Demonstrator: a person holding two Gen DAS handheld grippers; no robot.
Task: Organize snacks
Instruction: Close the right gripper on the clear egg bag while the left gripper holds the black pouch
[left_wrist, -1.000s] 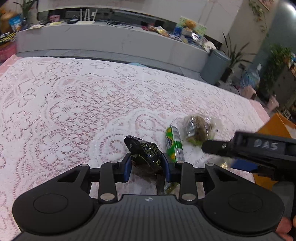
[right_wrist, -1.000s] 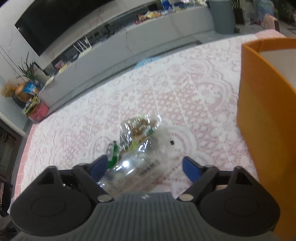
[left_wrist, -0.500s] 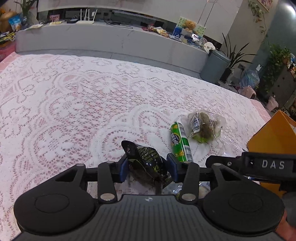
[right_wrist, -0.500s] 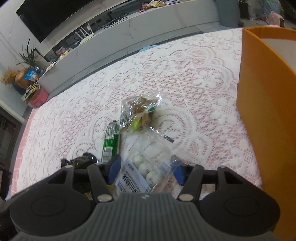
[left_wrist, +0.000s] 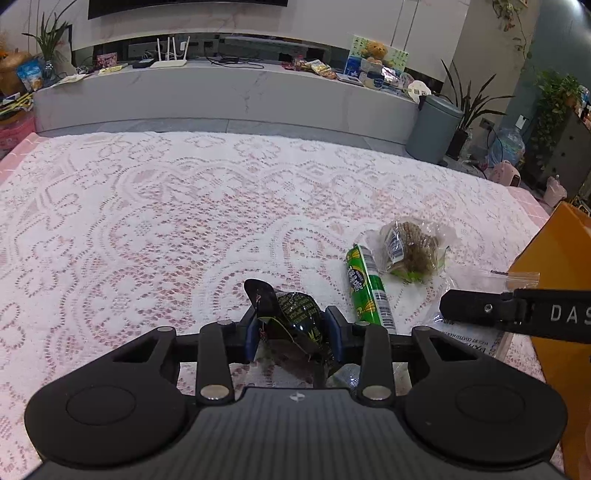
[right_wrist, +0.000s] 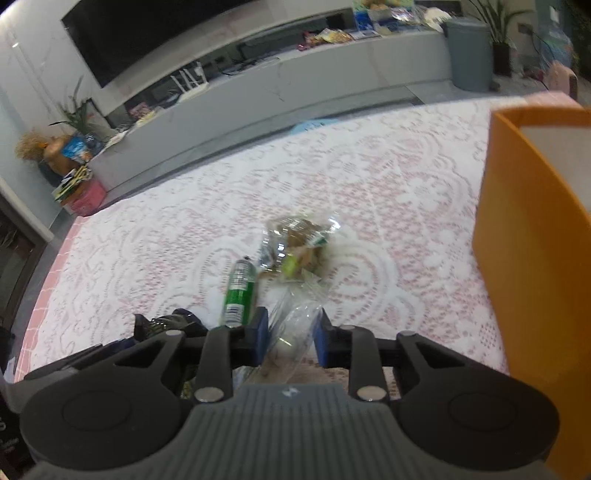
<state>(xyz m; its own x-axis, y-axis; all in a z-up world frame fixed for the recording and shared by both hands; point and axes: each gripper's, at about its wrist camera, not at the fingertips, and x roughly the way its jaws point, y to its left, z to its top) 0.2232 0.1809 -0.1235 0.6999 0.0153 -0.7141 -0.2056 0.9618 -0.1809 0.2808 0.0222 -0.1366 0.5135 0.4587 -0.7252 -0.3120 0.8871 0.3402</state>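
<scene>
My left gripper (left_wrist: 293, 325) is shut on a black snack packet (left_wrist: 291, 314) held just above the lace tablecloth. My right gripper (right_wrist: 289, 338) is shut on a clear plastic bag of white balls (right_wrist: 295, 332), lifted off the table. A green snack tube (left_wrist: 367, 288) lies on the cloth just right of the left gripper; it also shows in the right wrist view (right_wrist: 240, 291). A clear bag of brown snacks (left_wrist: 412, 247) lies beyond the tube, and shows in the right wrist view (right_wrist: 295, 243). An orange box (right_wrist: 535, 236) stands at the right.
The table carries a white lace cloth (left_wrist: 147, 221) over pink. Beyond the far edge run a grey counter (left_wrist: 229, 92) with clutter and a grey bin (left_wrist: 434, 129). The right gripper's body (left_wrist: 517, 310) reaches in from the right in the left wrist view.
My right gripper closed on the clear bag and lifted it. My left gripper kept hold of the black packet and rose slightly.
</scene>
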